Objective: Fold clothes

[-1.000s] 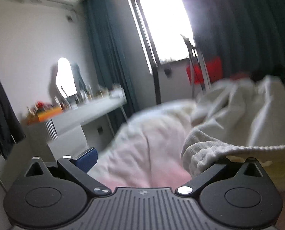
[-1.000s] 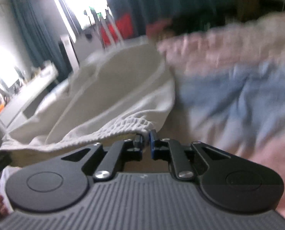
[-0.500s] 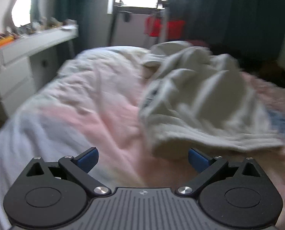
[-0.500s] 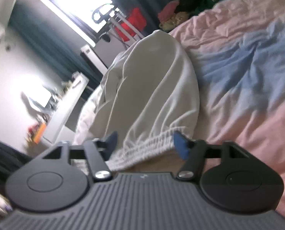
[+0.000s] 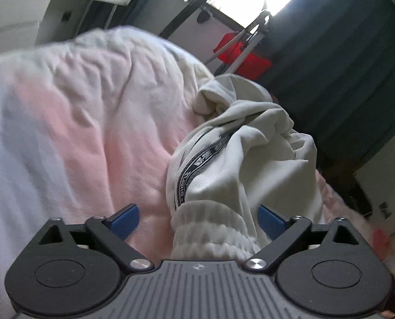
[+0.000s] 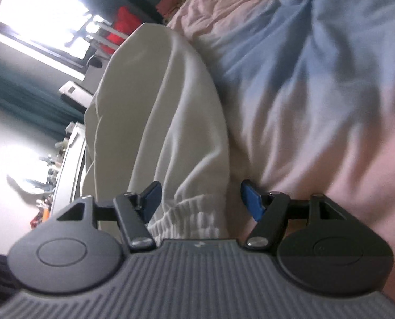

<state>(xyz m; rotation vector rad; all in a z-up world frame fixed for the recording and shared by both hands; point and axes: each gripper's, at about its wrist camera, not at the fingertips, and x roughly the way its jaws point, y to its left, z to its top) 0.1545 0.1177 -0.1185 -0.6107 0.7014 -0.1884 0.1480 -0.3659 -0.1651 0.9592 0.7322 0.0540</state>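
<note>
A cream sweatshirt (image 5: 253,159) lies bunched on a pink and blue bed cover (image 5: 85,122). A black printed band runs along it, and its ribbed hem (image 5: 213,228) sits between the blue pads of my left gripper (image 5: 198,219), which is open. In the right wrist view the same garment (image 6: 165,106) lies stretched out on the bed cover (image 6: 317,79). Its ribbed hem (image 6: 194,219) lies between the pads of my right gripper (image 6: 200,199), which is open too. Neither gripper holds the cloth.
A white dresser (image 5: 37,5) stands left of the bed, with small items on its top (image 6: 51,175). A bright window (image 6: 37,8), dark curtains (image 5: 343,66) and a metal stand with a red item (image 5: 242,53) are beyond the bed.
Both grippers opened and let go of the sweatshirt's hem, which dropped onto the bed. Both have since moved close to the hem, which now sits between their open pads.
</note>
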